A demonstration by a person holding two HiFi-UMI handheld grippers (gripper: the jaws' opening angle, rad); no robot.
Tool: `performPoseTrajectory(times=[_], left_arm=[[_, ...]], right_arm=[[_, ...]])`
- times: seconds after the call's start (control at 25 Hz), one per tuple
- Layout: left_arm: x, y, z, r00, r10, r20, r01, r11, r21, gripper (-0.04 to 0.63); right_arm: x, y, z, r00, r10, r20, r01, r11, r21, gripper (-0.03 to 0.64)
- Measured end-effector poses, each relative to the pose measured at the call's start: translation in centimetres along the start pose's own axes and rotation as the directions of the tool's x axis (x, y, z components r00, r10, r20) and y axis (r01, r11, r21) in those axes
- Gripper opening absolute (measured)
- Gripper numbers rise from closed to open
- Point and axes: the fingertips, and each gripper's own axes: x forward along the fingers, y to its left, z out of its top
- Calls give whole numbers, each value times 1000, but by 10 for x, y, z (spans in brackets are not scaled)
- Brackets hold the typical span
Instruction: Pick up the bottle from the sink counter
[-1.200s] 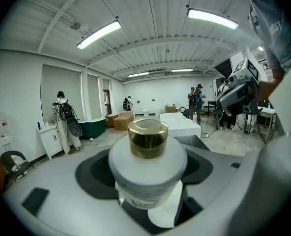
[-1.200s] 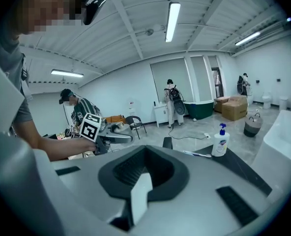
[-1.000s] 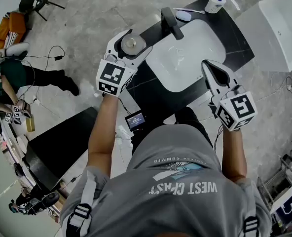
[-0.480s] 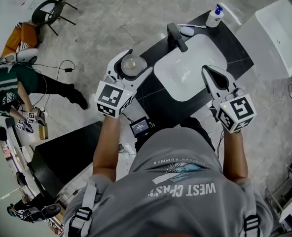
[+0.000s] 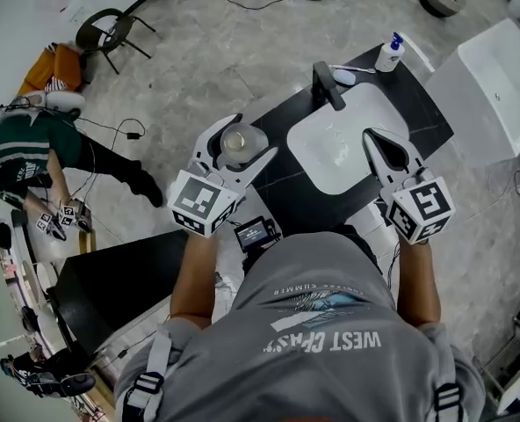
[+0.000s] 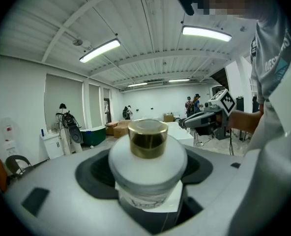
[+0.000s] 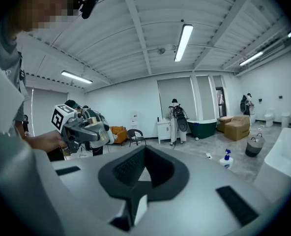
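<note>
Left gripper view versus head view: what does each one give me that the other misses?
Only the left gripper view: the ceiling lights and people standing far off by the wall.
Only the head view: the sink, the faucet and the spray bottle on the black counter, plus a person on the floor.
Both: the gold-capped bottle clamped in the left gripper, held clear of the counter, and the right gripper alongside.
</note>
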Motion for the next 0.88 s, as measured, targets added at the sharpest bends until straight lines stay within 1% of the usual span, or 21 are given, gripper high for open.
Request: performPoseTrajectory(times=[0.16, 0.44, 0.64, 0.88], left_arm=[[-14, 0, -2, 1000, 21, 13, -21, 1000, -12, 334], [-33, 3, -1, 999, 34, 26, -33, 999, -24, 334], [-38, 3, -1, 998, 43, 37, -42, 999, -10, 334], [-40, 4, -7, 998, 43, 43, -42, 999, -20, 334]], right_arm=[[1, 8, 5, 1000, 9, 9, -8, 999, -33, 0], [1, 25, 14, 1000, 24, -12, -26, 993, -117, 0], [3, 30, 18, 1000, 30, -7, -31, 991, -133, 0], [8, 34, 15, 999, 33, -23, -36, 990, -136, 0]])
